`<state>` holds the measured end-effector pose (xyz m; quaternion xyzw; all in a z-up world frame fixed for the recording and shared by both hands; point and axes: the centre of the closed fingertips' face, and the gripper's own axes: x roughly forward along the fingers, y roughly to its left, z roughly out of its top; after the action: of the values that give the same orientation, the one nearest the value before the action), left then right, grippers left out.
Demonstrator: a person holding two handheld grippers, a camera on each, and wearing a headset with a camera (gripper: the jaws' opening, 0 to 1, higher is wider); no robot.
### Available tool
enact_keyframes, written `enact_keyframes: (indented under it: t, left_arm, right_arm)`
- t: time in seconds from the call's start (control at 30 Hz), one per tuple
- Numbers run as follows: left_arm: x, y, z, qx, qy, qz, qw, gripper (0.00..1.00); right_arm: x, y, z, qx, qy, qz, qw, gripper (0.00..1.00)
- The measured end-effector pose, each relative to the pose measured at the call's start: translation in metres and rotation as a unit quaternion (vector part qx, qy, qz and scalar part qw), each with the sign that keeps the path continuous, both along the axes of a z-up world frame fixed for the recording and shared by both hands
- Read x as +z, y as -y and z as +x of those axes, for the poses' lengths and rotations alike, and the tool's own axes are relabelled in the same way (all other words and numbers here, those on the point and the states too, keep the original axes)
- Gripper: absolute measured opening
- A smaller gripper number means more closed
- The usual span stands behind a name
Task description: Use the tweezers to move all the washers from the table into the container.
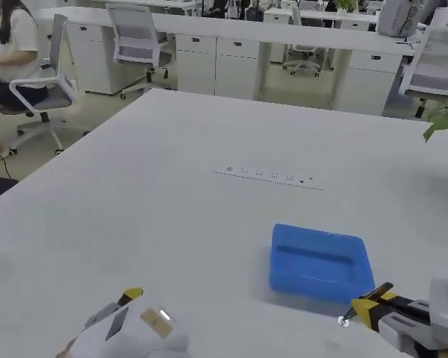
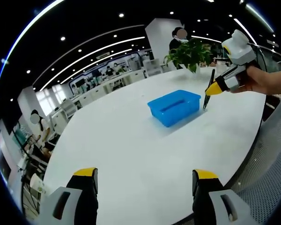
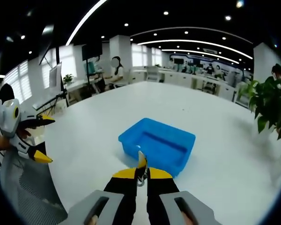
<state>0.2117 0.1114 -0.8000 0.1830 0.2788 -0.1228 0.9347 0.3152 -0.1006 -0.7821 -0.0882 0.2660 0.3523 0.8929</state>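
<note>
Your right gripper [image 1: 369, 306] hangs low over the white table [image 1: 172, 201], its fingers clenched on the tweezers [image 1: 349, 316]. The tweezers slant down to the table just beside the near right corner of the blue container [image 1: 319, 262]. In the right gripper view the yellow-tipped fingers [image 3: 126, 173] meet around the tweezers [image 3: 141, 161], which point at the container's [image 3: 157, 145] near wall. A small glint sits at the tweezer tip in the head view, too small to tell whether it is a washer. Your left gripper [image 2: 145, 178] rides above the table's near left side, well apart from the container [image 2: 174, 107], with its fingers [image 2: 86, 174] released and spread wide, nothing between them. From there, your right gripper [image 2: 214, 89] shows holding the tweezers [image 2: 208, 91] upright beside the container.
</note>
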Motion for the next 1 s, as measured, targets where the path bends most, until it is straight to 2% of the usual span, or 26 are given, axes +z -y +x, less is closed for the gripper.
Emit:
enact_keyframes:
  t: [0.3, 0.5, 0.67, 1.0]
  left_arm:
    - [-0.001, 0.001, 0.0, -0.002, -0.003, 0.0, 1.0, 0.85]
    - [-0.003, 0.001, -0.001, -0.004, -0.008, 0.003, 1.0, 0.85]
    - [-0.005, 0.001, -0.002, -0.005, -0.013, 0.006, 0.9999, 0.85]
    - [-0.009, 0.002, -0.004, -0.006, -0.027, 0.011, 0.9996, 0.84]
  right_arm:
    - [0.015, -0.002, 0.026, -0.008, 0.021, 0.002, 0.9997, 0.03]
    - [0.011, -0.001, 0.047, -0.02, 0.024, -0.006, 0.9995, 0.03]
    - [0.002, 0.0, 0.064, -0.028, 0.021, -0.016, 0.9993, 0.03]
    - [-0.024, 0.0, 0.073, -0.023, -0.003, -0.039, 0.999, 0.03]
